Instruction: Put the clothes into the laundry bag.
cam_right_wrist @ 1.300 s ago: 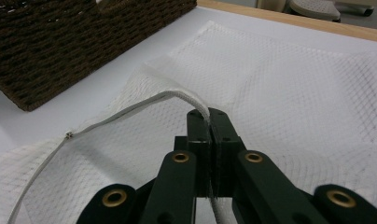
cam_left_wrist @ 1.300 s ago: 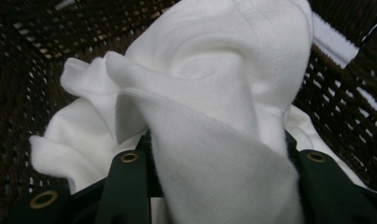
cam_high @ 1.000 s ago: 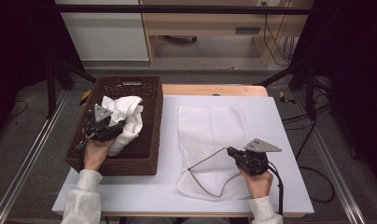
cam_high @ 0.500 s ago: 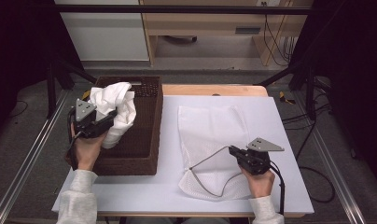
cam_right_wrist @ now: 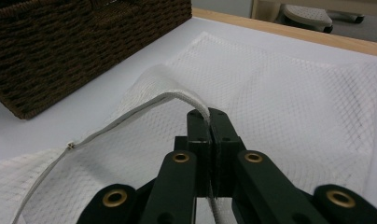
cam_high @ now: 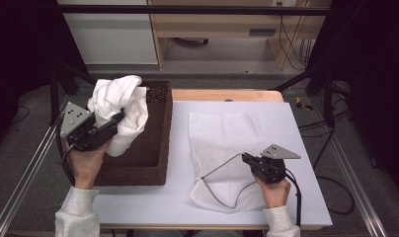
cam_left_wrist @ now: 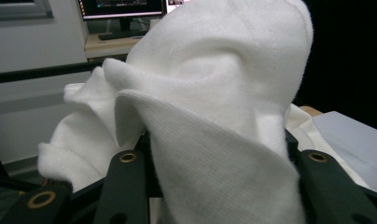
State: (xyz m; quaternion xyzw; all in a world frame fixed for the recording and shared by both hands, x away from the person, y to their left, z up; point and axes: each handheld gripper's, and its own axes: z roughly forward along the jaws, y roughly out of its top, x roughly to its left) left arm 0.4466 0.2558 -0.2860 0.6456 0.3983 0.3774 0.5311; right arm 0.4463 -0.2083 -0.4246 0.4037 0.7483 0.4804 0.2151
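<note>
Now the left gripper (cam_high: pixel 113 122) is clamped on a bunched white cloth (cam_high: pixel 121 111), held up over the brown wicker basket (cam_high: pixel 150 148). The right gripper (cam_high: pixel 245 157) is pinched tight on the zipper edge of the white mesh laundry bag (cam_high: pixel 227 136), lifting it to make a mouth. To do this well, I think the right hand should hold the edge high and steady. The cloth should go low across the table and slide into the gap, not on top of the bag.

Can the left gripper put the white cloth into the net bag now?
Probably yes. The right gripper pinches the net bag's zipper edge, lifting the mouth open. The left gripper holds the white cloth above the basket, with bare table between.
</note>
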